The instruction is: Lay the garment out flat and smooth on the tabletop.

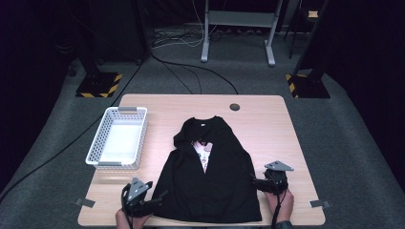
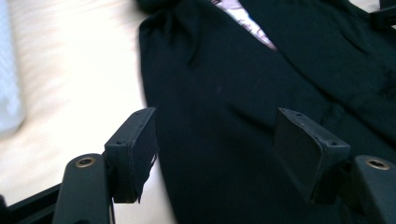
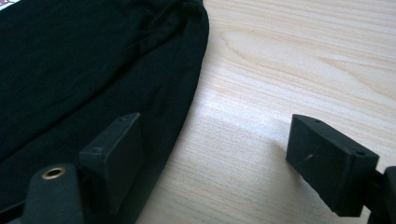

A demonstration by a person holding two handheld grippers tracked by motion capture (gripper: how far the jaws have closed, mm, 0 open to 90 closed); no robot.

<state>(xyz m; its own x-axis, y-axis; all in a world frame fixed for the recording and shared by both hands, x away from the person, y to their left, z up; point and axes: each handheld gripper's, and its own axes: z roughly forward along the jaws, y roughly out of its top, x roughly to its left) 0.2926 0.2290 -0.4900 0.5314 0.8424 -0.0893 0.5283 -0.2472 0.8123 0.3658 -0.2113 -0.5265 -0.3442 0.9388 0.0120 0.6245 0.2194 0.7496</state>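
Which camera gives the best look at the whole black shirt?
The high view: the shirt lies spread on the table with both sides folded inward, collar to hem in frame. The left gripper view gives a blurred close-up of its cloth past open jaws. The right gripper view gives its side edge against the wood.

Black shirt [image 1: 215, 176] with pale printed lining, white basket [image 1: 119, 138], light wood table [image 1: 267, 124].

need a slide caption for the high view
Black shirt folded on the table, white basket at left, both tools open at its lower corners.
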